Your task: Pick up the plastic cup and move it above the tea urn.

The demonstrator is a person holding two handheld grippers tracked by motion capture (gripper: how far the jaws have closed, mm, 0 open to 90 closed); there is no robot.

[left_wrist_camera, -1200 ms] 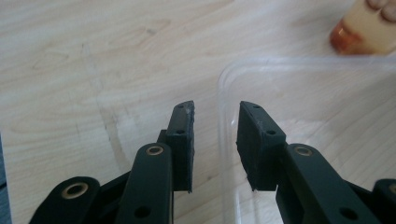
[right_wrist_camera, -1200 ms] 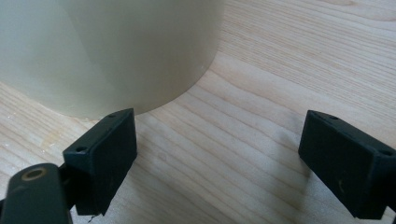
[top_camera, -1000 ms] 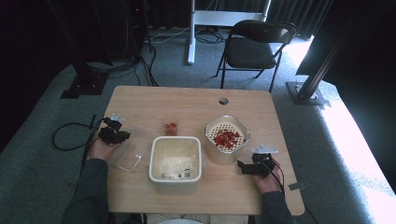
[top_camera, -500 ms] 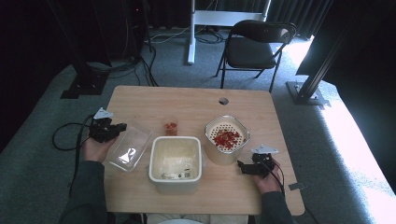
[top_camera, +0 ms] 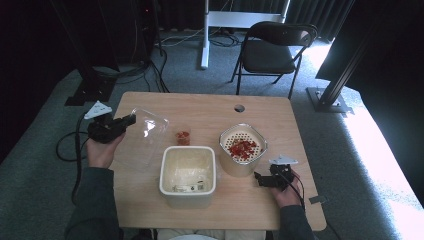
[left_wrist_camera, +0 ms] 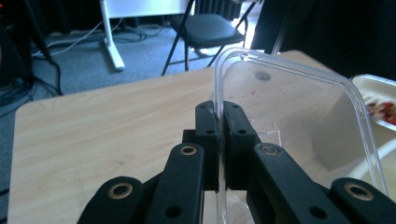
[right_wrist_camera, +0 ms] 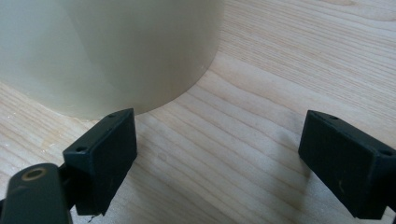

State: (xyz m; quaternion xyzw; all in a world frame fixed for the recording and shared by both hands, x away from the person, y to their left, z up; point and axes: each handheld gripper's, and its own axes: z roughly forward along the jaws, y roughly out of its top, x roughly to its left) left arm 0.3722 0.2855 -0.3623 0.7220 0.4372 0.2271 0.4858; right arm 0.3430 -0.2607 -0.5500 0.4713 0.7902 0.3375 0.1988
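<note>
Surface [top_camera: 210, 112]: pale wood, with a small round hole near the far edge.
Chair [top_camera: 272, 47]: black, stood on grey carpet beyond the surface.
Clear lid [top_camera: 142, 137]: see-through plastic with rounded corners, held tilted above the left part of the surface, one edge pinched.
Square tub [top_camera: 188, 175]: cream, open, sat near the front middle.
Strainer bowl [top_camera: 242, 149]: cream, perforated insert held red pieces, just right of the tub.
Small cup [top_camera: 183, 136]: clear, with red bits, behind the tub.
Left tongs [left_wrist_camera: 219, 123]: clamped together on the lid's rim.
Right tongs [right_wrist_camera: 217, 154]: spread wide apart, low over the wood beside the bowl's wall, gripped nothing.
</note>
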